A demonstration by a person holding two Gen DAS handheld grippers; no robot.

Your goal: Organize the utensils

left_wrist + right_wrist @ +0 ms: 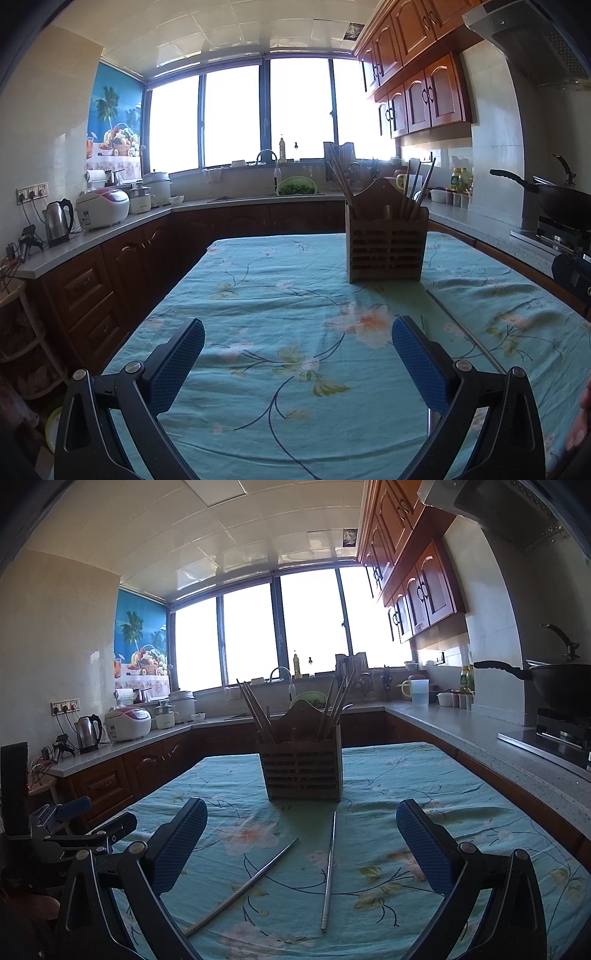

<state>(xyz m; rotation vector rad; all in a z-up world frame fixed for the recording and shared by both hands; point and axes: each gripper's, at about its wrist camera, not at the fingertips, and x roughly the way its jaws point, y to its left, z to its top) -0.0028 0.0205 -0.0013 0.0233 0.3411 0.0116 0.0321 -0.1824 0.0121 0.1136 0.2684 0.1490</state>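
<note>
Floral cloth [424,775] bears two loose chopsticks [330,867] before the holder [301,771]; right gripper [301,843] gapes over them, left gripper [297,360] wide apart, empty.

Both tools, left [298,350] and right [302,834], hover level, jaws spread wide (nothing gripped).

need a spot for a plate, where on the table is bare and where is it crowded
Bare tablecloth lies left of the wooden holder, toward the table's left edge, and right of it toward the stove-side counter. It is crowded in front of the holder: two metal chopsticks lie there, ahead of the right gripper.
</note>
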